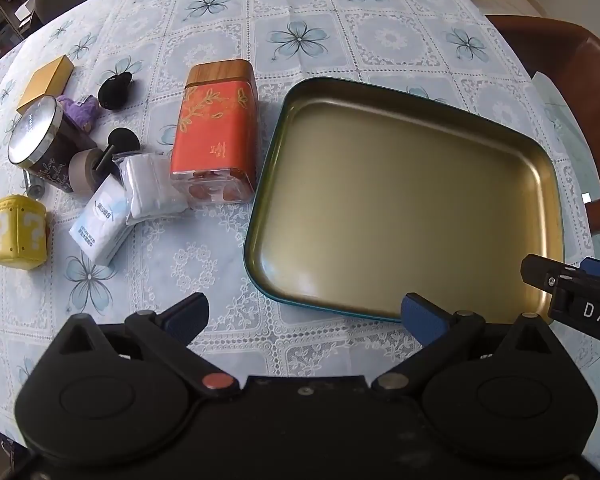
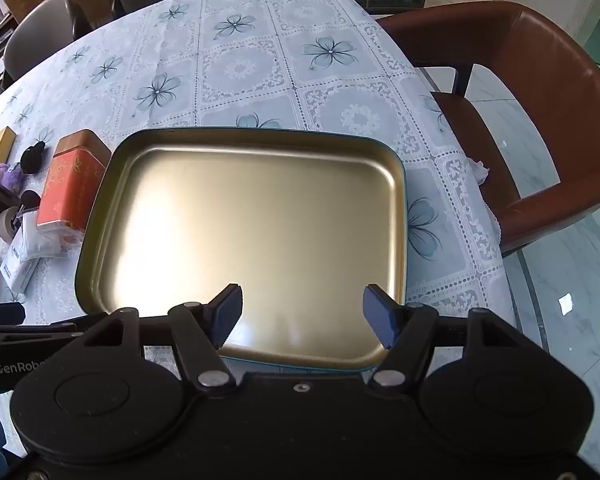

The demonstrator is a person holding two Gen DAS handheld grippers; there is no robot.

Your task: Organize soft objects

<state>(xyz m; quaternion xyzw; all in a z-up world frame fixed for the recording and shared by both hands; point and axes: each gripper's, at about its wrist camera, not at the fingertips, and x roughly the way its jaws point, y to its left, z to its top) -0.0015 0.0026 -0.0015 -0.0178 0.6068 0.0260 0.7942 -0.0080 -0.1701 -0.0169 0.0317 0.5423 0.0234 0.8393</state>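
Observation:
An empty gold tray (image 1: 404, 204) with a teal rim lies on the flowered tablecloth; it also fills the right wrist view (image 2: 244, 232). Left of it lie soft things: two tissue packs (image 1: 104, 220) (image 1: 150, 188), a yellow question-mark pouch (image 1: 16, 232), a purple plush (image 1: 84, 110) and a black pom-pom (image 1: 114, 88). My left gripper (image 1: 304, 316) is open and empty, above the cloth near the tray's front left corner. My right gripper (image 2: 302, 316) is open and empty over the tray's near edge; it also shows in the left wrist view (image 1: 572, 292).
A red tea tin (image 1: 216, 132) lies beside the tray's left rim. A dark round tin (image 1: 44, 140), a tape roll (image 1: 84, 168), a black brush (image 1: 120, 140) and a gold box (image 1: 46, 82) sit further left. A brown chair (image 2: 540, 112) stands at the table's right.

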